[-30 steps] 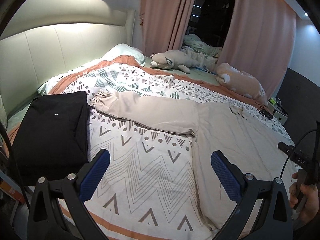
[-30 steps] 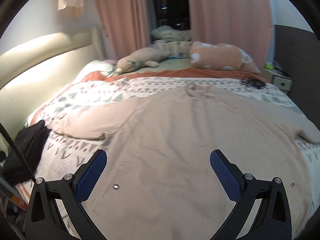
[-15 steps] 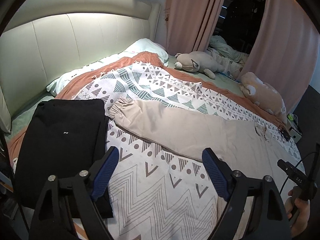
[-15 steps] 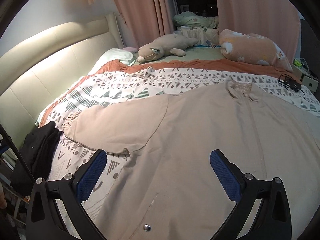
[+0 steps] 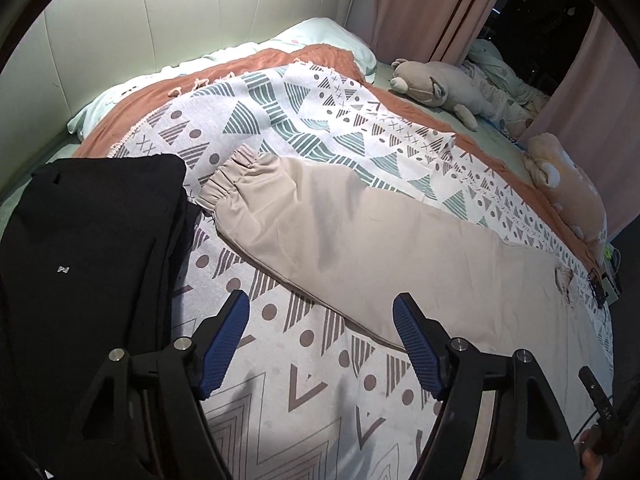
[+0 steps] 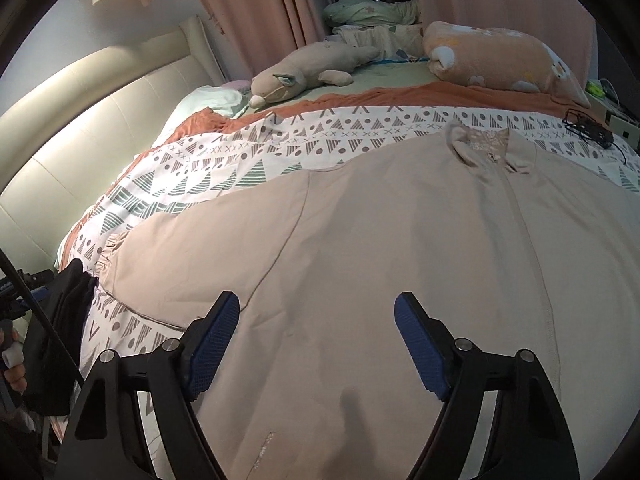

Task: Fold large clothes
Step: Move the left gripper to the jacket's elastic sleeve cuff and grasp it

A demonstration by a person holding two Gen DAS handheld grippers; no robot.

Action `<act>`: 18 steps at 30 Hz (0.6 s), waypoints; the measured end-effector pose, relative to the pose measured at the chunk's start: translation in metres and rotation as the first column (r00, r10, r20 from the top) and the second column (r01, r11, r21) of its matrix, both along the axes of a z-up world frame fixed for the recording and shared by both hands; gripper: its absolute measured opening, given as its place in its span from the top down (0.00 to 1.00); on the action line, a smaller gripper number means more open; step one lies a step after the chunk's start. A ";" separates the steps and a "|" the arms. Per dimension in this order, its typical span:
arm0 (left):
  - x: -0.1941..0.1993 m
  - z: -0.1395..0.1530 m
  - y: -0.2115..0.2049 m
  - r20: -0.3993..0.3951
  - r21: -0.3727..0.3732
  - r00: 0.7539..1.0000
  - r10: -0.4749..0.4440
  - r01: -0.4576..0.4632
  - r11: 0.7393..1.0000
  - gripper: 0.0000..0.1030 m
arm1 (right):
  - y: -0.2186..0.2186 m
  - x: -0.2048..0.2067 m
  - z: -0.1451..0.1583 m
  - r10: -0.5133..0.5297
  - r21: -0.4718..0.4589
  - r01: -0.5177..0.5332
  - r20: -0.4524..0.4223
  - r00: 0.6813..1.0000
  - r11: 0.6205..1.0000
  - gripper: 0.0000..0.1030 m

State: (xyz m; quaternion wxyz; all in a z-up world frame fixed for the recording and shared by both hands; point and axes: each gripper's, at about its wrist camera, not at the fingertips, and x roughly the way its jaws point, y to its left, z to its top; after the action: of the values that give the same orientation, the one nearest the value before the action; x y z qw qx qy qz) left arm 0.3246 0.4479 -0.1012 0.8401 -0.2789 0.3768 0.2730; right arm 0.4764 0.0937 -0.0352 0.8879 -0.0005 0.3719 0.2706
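Observation:
A large beige jacket lies spread flat on the patterned bedspread, collar toward the far side. Its left sleeve stretches out to an elastic cuff. My left gripper hovers over the sleeve's near edge and the bedspread, jaws closing with nothing between the blue pads. My right gripper hangs above the jacket's body near the armpit seam, jaws also closing, nothing gripped. A folded black garment lies left of the cuff.
A padded cream headboard runs along the left. Two plush toys and a pale pillow lie at the far side, pink curtains behind. A black cable bundle sits at the bed's right edge. A hand shows at far left.
Both grippers have swung left over the bed and dropped closer to the cloth. Their jaws have narrowed. The left view now centres on the sleeve and cuff beside the black garment.

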 end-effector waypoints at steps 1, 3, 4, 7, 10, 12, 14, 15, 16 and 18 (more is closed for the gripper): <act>0.005 -0.007 0.005 -0.006 -0.013 1.000 0.004 -0.004 1.000 0.29 | -0.001 0.004 -0.001 -0.011 -0.001 0.011 -0.008 1.000 1.000 0.23; 0.016 -0.023 0.015 -0.037 -0.021 0.999 0.020 -0.020 1.000 0.29 | 0.001 0.010 -0.001 -0.023 0.003 0.023 -0.024 0.999 1.000 0.23; 0.021 -0.030 0.019 -0.053 -0.022 0.998 0.029 -0.030 0.999 0.31 | 0.001 0.012 -0.002 -0.032 0.004 0.032 -0.035 0.999 0.999 0.23; 0.033 -0.053 0.033 -0.085 -0.053 0.995 0.056 -0.060 0.997 0.37 | 0.003 0.020 -0.010 -0.054 0.008 0.054 -0.064 0.997 0.998 0.23; 0.045 -0.074 0.043 -0.127 -0.061 0.989 0.080 -0.088 0.994 0.37 | 0.009 0.023 -0.015 -0.047 -0.004 0.047 -0.087 0.995 0.999 0.23; 0.052 -0.086 0.046 -0.158 -0.052 0.984 0.085 -0.094 0.994 0.37 | 0.010 0.027 -0.016 -0.044 0.020 0.046 -0.109 0.993 0.999 0.23; 0.056 -0.097 0.052 -0.168 -0.071 0.981 0.096 -0.109 0.991 0.37 | 0.009 0.031 -0.014 -0.054 0.006 0.055 -0.095 0.994 0.998 0.23; 0.057 -0.102 0.056 -0.167 -0.084 0.980 0.106 -0.121 0.989 0.37 | 0.012 0.032 -0.014 -0.061 -0.014 0.060 -0.083 0.995 0.998 0.23; 0.058 -0.106 0.060 -0.167 -0.088 0.979 0.113 -0.129 0.988 0.37 | 0.010 0.034 -0.015 -0.064 -0.020 0.062 -0.080 0.995 0.998 0.23; 0.063 -0.113 0.066 -0.178 -0.083 0.977 0.121 -0.137 0.987 0.37 | 0.008 0.035 -0.019 -0.070 -0.020 0.068 -0.086 0.994 0.997 0.23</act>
State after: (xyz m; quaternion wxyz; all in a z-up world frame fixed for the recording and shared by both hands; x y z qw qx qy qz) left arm 0.3880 0.5136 -0.2147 0.7707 -0.3173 0.4418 0.3320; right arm 0.5110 0.1016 -0.0542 0.8798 0.0163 0.4123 0.2362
